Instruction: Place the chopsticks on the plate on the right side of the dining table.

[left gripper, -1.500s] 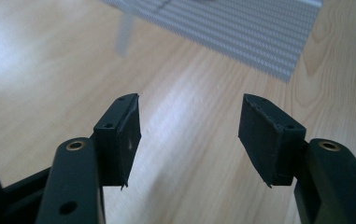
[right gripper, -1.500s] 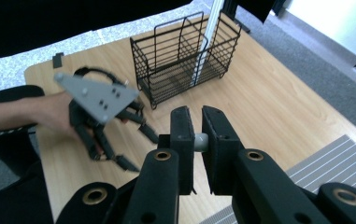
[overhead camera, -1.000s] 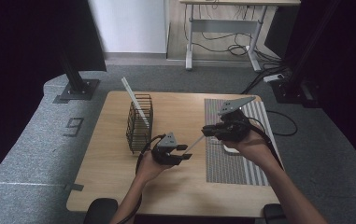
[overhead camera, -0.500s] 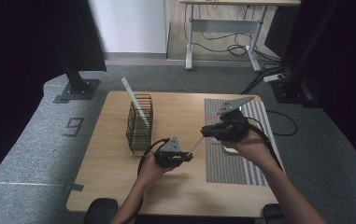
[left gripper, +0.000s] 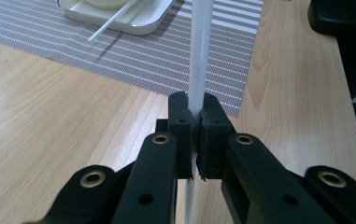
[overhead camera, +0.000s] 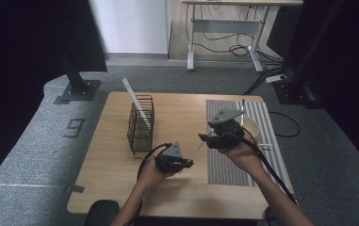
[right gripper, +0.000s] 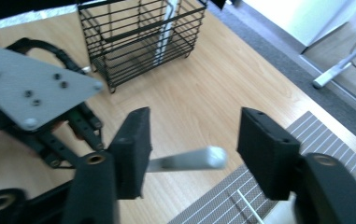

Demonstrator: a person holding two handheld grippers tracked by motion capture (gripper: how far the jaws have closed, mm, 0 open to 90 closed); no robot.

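Note:
A thin white stick [overhead camera: 197, 151] spans the gap between my two grippers over the wooden table [overhead camera: 182, 110]. My left gripper [overhead camera: 188, 164] is shut on one end of it; in the left gripper view its pads [left gripper: 183, 114] pinch the stick [left gripper: 200, 46], which runs up and away. My right gripper [overhead camera: 204, 138] stands open, its jaws having just been opening. In the right gripper view the stick's other end [right gripper: 189, 160] lies loose between the spread pads [right gripper: 133, 144], touching neither.
A black wire basket [overhead camera: 141, 123] holding another white stick [overhead camera: 134, 101] stands left of centre. A striped grey placemat [overhead camera: 233, 160] lies at the right with a white bowl [overhead camera: 251, 126]. A white tray [left gripper: 143, 21] holds a thin stick [left gripper: 112, 21].
The right gripper's jaws have spread apart and let go of the stick, and that hand has sunk a little. The left gripper's jaws have closed on the stick's other end.

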